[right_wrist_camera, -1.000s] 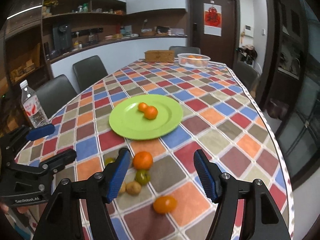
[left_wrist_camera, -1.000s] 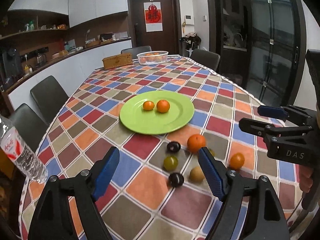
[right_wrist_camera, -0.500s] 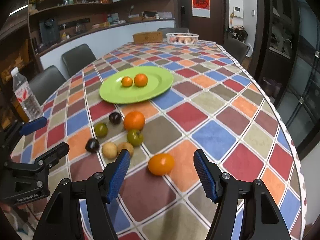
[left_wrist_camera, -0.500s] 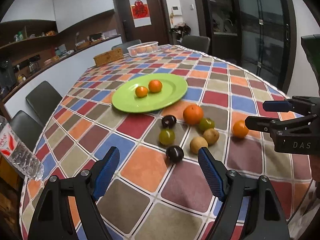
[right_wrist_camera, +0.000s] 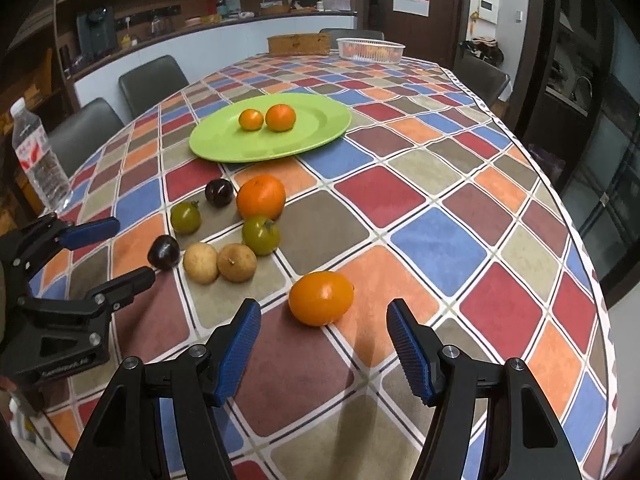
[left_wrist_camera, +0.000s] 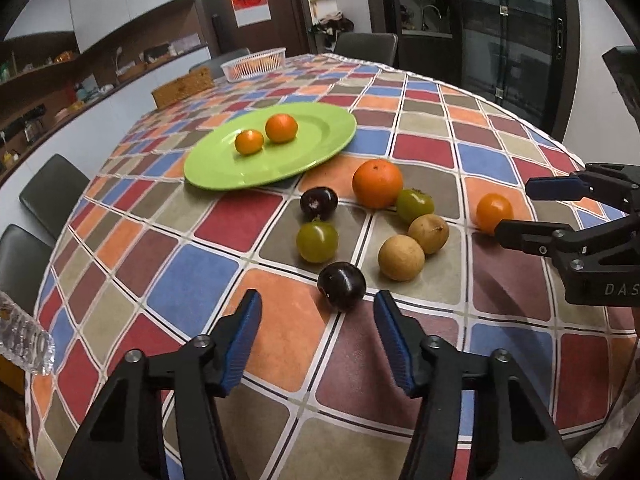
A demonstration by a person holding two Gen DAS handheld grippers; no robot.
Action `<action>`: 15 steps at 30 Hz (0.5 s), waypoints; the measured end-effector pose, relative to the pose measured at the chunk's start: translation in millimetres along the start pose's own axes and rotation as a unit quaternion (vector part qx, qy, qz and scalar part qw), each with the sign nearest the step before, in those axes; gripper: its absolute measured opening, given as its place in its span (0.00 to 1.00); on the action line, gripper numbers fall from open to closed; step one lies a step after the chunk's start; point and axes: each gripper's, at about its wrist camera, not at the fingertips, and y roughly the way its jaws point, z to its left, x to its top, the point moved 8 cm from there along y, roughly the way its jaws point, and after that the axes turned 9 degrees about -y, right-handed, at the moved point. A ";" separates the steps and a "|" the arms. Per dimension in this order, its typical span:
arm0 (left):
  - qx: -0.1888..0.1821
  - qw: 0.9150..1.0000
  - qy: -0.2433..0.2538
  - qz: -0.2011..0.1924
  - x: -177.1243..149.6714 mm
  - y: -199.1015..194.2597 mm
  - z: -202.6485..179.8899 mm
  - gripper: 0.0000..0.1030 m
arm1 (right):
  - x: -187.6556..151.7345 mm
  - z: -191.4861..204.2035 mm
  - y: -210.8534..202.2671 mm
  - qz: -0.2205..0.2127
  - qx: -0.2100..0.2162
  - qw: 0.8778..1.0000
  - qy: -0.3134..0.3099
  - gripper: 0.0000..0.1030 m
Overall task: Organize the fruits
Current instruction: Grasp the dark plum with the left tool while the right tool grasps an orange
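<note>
Crowding dark plum (left_wrist_camera: 341, 286): tan fruits (left_wrist_camera: 401, 258); left tool (left_wrist_camera: 316, 332) spread, closing | right tool (right_wrist_camera: 323, 340) spread, orange (right_wrist_camera: 321, 298) ahead

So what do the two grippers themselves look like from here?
Both match: black angular frames with silver screw heads and two fingers faced with ribbed blue pads. The left gripper carries small white lettering on its side, too blurred to read; the right gripper shows white letters "DAS" on its body. No cables or sleeves are visible.

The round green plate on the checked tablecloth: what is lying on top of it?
On the round green plate lie two small orange fruits, side by side near the middle. The rest of its top looks bare. The cloth beneath the plate is hidden.
</note>
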 end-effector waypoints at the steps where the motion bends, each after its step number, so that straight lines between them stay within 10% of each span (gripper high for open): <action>1: -0.004 1.000 -0.001 0.004 -0.1 2.1 0.1 0.51 | 0.8 0.2 1.3 0.001 -0.002 1.000 -0.003 0.63; 15: -0.041 0.999 -0.008 0.033 4.3 20.4 -11.1 0.32 | 1.1 -4.8 17.7 0.019 0.027 0.999 0.010 0.47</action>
